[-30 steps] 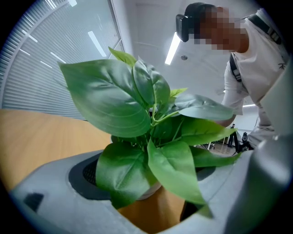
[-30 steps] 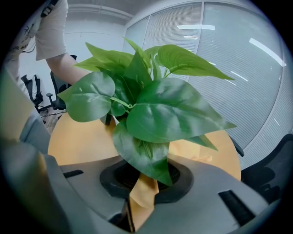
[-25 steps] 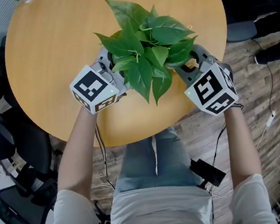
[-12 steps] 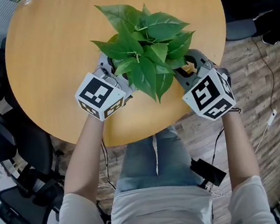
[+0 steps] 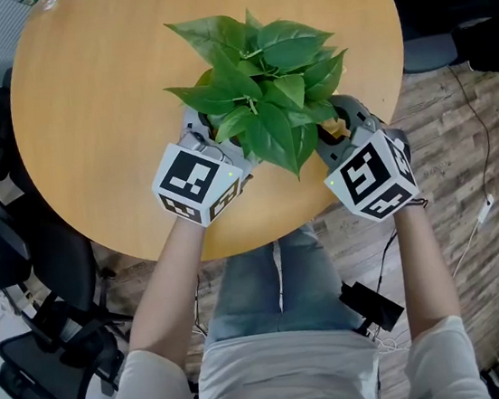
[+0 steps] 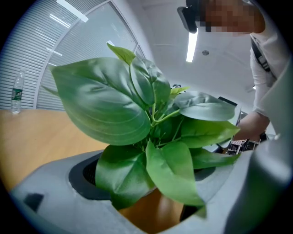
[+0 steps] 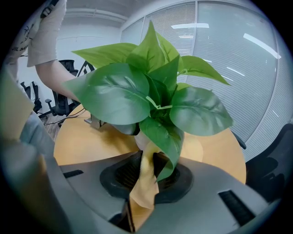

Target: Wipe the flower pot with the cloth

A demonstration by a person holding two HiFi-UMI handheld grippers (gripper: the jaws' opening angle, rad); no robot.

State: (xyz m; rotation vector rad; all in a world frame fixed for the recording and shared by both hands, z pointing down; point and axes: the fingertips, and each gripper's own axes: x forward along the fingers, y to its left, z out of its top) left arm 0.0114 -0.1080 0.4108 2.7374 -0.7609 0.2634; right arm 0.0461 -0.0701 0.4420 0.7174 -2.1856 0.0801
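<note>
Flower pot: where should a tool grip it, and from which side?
Probably the pot low on its wall, coming in level from the left, under the leaves: they overhang its top, and the cloth is at its right side.

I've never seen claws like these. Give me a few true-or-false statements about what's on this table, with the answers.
1. The right claw holds a yellow cloth. True.
2. The plant stands on a square glass table. False: the table is round and wooden.
3. A bottle stands at the table's far edge. True.
4. The plant has red flowers. False: only green leaves show.
</note>
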